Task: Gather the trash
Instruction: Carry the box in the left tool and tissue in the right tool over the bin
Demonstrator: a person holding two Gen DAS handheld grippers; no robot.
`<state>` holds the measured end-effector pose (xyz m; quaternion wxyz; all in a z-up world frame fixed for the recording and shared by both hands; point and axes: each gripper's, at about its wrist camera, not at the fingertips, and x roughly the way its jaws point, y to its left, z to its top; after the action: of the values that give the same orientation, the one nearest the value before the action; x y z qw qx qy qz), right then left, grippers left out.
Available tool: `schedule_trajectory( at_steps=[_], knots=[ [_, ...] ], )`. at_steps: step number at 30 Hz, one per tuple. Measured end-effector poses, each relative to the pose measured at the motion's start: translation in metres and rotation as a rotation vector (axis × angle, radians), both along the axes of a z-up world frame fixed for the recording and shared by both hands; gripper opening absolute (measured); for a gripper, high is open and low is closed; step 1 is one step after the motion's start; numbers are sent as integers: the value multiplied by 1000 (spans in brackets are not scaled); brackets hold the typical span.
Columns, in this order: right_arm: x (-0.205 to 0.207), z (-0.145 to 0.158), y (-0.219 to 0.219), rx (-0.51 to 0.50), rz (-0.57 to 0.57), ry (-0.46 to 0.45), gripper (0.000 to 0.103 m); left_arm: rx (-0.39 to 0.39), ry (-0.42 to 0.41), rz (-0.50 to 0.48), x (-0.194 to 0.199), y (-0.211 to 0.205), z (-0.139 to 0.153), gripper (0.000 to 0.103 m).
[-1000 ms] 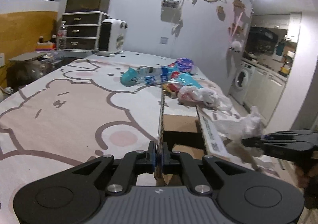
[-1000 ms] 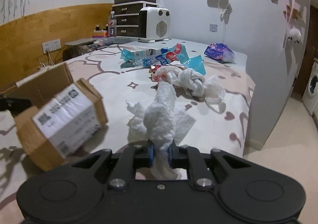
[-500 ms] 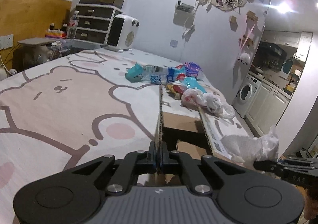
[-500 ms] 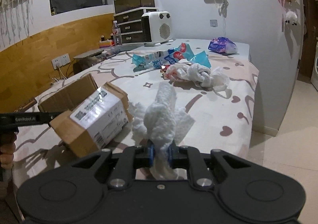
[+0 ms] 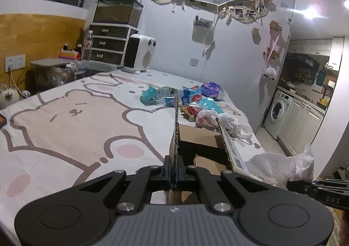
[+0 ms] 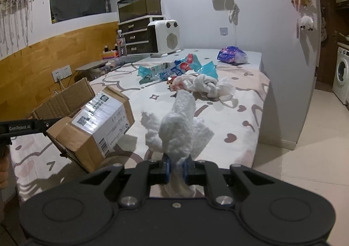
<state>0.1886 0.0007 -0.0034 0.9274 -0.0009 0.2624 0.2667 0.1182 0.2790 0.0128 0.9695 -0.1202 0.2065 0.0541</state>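
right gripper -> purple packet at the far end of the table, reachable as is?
Probably not yet. The right gripper is shut on a white tissue wad, so it has no free jaws. The purple packet lies in the open at the far end, beyond the wrapper pile.

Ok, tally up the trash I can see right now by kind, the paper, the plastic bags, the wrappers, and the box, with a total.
Crumpled white paper towel, clamped in the right gripper: 1
Knotted white plastic bags on the table: 1 bundle
Blue snack wrappers in a heap, too overlapped to split: 1 heap
Purple packet near the far edge: 1
Cardboard box, flap pinched by the left gripper: 1
Total: 5
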Motion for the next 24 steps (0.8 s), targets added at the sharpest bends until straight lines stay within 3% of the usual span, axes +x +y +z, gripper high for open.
schedule_trajectory(
  at_steps=[24],
  knots=[
    [-65,10,-140,79,-221,-89,12,94,-60,-192,-14,-153,10,2]
  ],
)
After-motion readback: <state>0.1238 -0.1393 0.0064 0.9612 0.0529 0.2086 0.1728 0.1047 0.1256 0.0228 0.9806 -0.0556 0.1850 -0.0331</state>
